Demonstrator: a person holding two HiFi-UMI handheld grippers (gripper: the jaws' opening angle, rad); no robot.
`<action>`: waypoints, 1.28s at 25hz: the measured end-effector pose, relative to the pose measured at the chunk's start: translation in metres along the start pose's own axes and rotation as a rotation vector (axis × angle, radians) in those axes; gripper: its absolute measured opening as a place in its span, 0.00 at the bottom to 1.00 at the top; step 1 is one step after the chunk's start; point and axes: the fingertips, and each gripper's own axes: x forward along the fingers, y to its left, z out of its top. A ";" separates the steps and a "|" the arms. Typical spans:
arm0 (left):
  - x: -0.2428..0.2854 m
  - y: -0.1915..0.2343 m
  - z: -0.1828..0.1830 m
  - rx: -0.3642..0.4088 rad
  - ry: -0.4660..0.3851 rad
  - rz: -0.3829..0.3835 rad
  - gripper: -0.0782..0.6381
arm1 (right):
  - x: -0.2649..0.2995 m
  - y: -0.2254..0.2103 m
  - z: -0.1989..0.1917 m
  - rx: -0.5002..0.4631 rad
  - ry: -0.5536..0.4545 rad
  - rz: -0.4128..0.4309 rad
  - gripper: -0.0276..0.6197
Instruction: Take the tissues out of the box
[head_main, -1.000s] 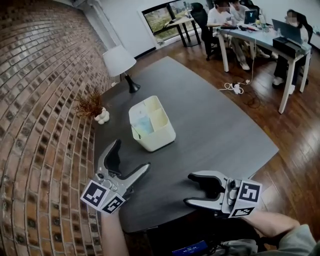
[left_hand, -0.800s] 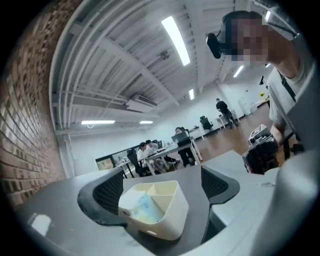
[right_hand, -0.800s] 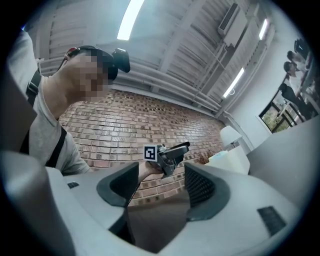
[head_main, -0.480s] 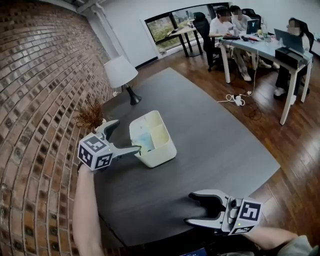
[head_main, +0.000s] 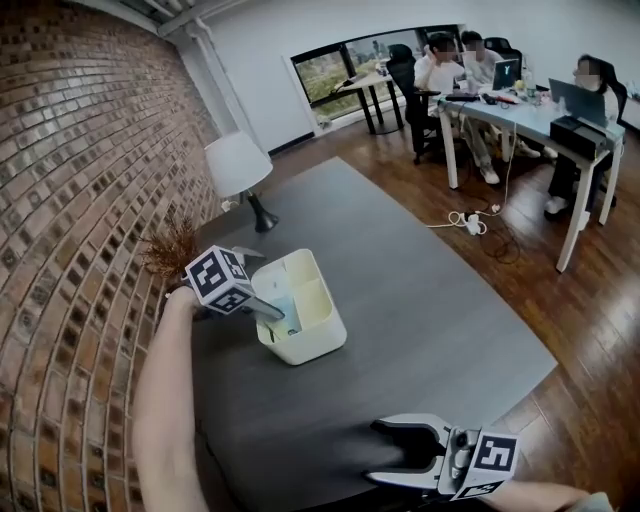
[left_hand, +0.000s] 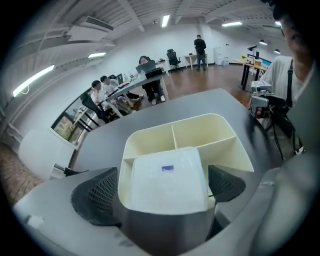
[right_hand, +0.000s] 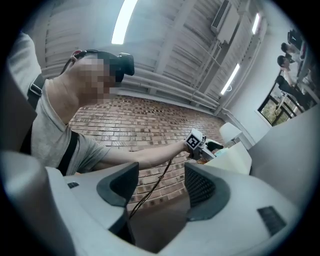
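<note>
Cream plastic box (head_main: 315, 340) on dark bench (head_main: 430, 300), split into three compartments; one pale tissue pack (left_hand: 165, 177) lying in the largest. Left tool (left_hand: 165, 186) spread wide, jaws flanking the box's pack end, pinching nothing. Right tool (head_main: 400, 455) likewise spread, low at near bench edge, well apart from box.

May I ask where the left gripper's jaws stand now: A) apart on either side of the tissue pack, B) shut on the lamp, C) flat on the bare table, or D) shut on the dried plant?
A: in the left gripper view, the left gripper has its jaws apart, with the tissue pack in the cream box between them.
</note>
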 end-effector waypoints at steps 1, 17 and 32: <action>0.004 0.000 0.000 0.008 0.020 -0.016 0.90 | -0.001 -0.001 0.000 0.001 0.001 0.000 0.51; 0.027 -0.008 -0.017 0.069 0.227 -0.142 0.80 | 0.007 0.003 0.011 0.046 -0.023 0.025 0.51; -0.072 -0.003 0.010 0.037 0.092 0.042 0.79 | 0.003 0.003 0.004 -0.001 0.000 0.016 0.51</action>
